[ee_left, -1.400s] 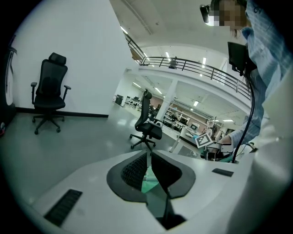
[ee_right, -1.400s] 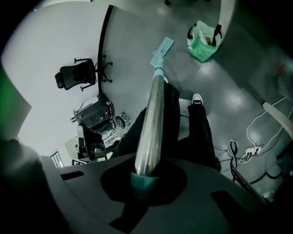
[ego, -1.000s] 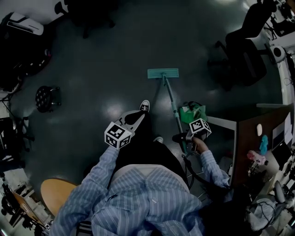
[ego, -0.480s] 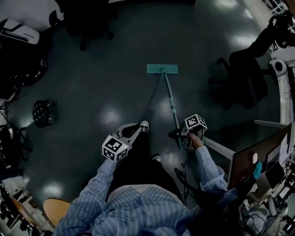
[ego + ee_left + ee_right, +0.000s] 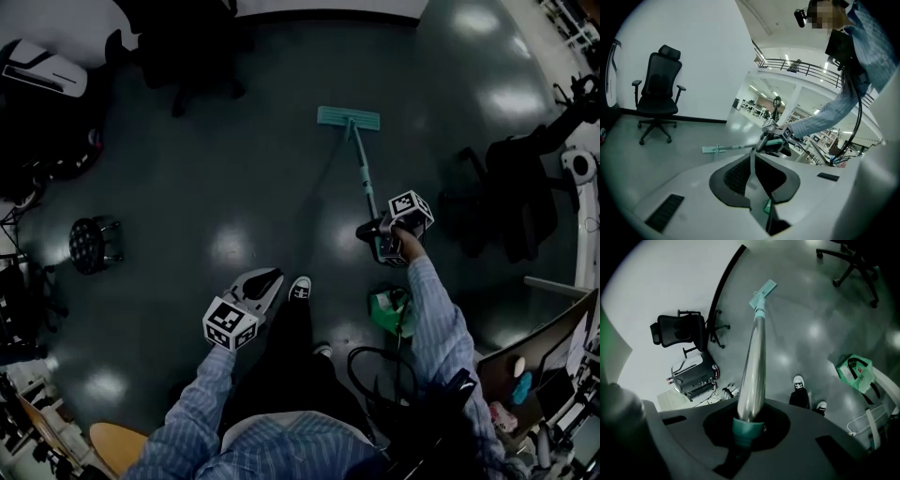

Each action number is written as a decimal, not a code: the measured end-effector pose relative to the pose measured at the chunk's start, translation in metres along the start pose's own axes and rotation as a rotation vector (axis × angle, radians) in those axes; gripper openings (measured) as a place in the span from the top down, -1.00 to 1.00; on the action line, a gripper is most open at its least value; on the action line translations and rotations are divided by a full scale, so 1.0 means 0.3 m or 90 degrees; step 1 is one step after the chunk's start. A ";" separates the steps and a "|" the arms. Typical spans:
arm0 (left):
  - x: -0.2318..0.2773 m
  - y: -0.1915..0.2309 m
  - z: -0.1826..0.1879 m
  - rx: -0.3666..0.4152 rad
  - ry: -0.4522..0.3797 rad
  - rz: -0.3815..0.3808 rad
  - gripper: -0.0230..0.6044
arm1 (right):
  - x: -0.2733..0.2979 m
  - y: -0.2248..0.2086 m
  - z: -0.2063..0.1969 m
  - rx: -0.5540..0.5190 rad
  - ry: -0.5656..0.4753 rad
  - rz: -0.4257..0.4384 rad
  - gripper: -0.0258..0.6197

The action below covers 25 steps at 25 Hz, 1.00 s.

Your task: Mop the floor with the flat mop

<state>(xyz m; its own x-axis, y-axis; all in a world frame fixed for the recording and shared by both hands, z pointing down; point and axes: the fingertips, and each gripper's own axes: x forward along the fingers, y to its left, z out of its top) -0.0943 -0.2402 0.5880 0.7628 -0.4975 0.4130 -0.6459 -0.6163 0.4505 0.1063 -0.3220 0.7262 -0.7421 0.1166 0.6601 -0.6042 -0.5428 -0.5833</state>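
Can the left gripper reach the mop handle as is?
Probably yes: only bare floor lies between the left gripper and the mop handle, which the right gripper holds. Its jaws are together and must open first.

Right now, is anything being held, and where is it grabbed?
The right gripper holds the flat mop by the teal grip at its handle's top end. The left gripper is shut, holding nothing.

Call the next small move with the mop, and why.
Probably pull the handle back, drawing the mop head toward the shoe. The right hand-held gripper is shut on the handle, the arm looks stretched forward, and the mop head lies flat on the floor far ahead.
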 end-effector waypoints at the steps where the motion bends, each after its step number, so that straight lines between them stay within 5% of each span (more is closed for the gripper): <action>1: 0.005 0.020 -0.008 -0.004 0.003 0.003 0.83 | 0.004 0.037 0.064 0.000 -0.006 0.004 0.89; 6: 0.007 0.082 -0.045 -0.033 0.008 0.015 0.83 | 0.015 0.207 0.333 0.009 -0.039 0.008 0.89; 14: 0.054 0.074 -0.132 -0.064 0.020 0.016 0.83 | -0.008 0.339 0.579 0.032 -0.070 0.031 0.89; 25: -0.007 0.076 -0.151 -0.061 0.023 0.010 0.83 | 0.026 0.342 0.507 0.045 -0.087 0.033 0.89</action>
<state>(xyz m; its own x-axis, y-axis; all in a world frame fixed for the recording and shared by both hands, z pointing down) -0.1121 -0.2256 0.6332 0.7522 -0.4834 0.4478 -0.6589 -0.5464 0.5170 0.0826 -0.5032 0.7436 -0.7220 -0.0249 0.6915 -0.5409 -0.6029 -0.5865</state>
